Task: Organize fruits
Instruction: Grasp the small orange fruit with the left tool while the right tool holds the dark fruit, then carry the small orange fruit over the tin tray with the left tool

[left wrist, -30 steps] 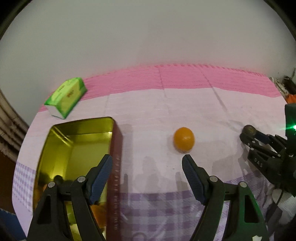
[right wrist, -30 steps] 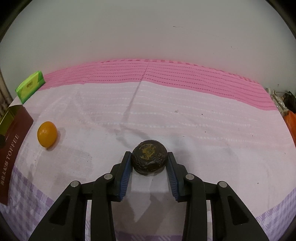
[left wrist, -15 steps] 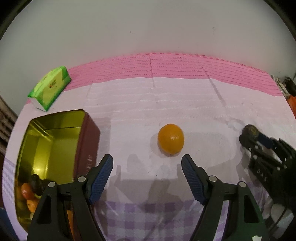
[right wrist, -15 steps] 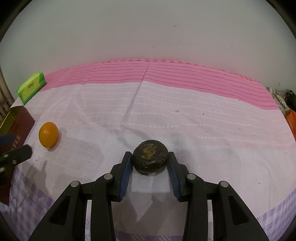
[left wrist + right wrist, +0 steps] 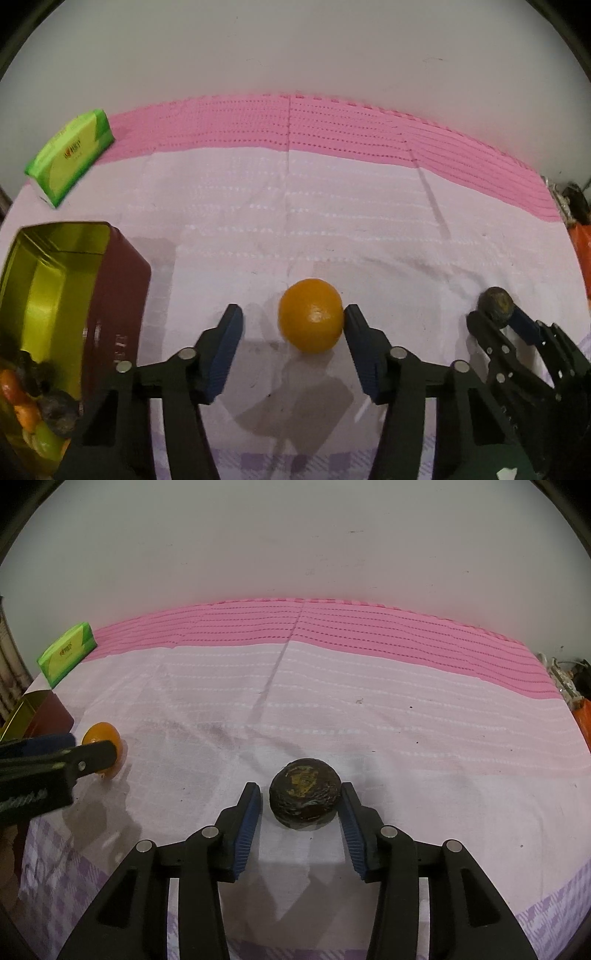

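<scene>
One open rectangular tin (image 5: 92,291), maroon outside and shiny gold inside, sits at the cloth's left edge; in its near corner lie several small fruits (image 5: 33,410), orange, dark and pale green, too blurred to count. Two fruits remain on the woven pink, white and lilac tablecloth (image 5: 406,720). The smooth round orange (image 5: 310,315) sits between the closing jaws of the left gripper (image 5: 293,332), its right pad touching the peel, the left pad still apart. The wrinkled dark round fruit (image 5: 304,794) rests between the opening jaws of the right gripper (image 5: 300,814), neither pad pressing. One green tissue pack (image 5: 70,157) lies far left.
</scene>
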`<state>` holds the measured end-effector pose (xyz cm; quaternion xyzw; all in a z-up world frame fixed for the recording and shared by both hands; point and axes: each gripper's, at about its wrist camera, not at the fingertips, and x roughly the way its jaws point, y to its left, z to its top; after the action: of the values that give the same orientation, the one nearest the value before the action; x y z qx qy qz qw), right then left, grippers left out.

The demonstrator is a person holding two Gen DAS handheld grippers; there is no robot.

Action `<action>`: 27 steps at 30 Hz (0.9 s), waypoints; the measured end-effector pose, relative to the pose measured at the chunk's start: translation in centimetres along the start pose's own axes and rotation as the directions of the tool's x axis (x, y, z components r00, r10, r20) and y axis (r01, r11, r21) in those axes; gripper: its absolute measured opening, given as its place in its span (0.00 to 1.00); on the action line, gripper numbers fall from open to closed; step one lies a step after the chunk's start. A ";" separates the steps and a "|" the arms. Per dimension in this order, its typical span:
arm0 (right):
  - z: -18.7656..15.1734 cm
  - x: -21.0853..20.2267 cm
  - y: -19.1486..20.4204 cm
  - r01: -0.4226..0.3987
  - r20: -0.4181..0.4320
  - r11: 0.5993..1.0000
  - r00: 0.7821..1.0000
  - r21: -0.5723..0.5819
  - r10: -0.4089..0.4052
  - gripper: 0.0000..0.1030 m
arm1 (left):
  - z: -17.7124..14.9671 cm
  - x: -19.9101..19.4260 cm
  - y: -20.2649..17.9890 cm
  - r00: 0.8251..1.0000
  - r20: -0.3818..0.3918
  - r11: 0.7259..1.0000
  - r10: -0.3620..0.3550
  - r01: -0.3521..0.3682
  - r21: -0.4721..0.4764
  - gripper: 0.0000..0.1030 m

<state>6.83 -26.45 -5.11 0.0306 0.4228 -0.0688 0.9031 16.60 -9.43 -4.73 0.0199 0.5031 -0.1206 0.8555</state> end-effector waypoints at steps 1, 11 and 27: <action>0.0 0.0 0.0 0.000 0.000 1.000 1.000 0.000 0.000 0.45 | 0.0 0.2 0.0 1.000 -0.002 1.000 0.002 -0.002 0.002 0.49; 0.0 0.0 0.1 0.002 0.000 1.000 1.000 0.001 -0.002 0.45 | 0.1 0.5 0.2 1.000 -0.005 1.000 -0.021 0.021 -0.009 0.31; -0.1 0.0 0.3 0.013 0.004 1.000 1.000 -0.008 -0.013 0.45 | -4.9 -2.4 0.5 1.000 -0.016 0.998 0.013 -0.012 0.054 0.31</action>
<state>6.84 -26.16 -5.20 0.0240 0.4217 -0.0733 0.9035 11.46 -7.70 -5.12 0.0471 0.5064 -0.1288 0.8513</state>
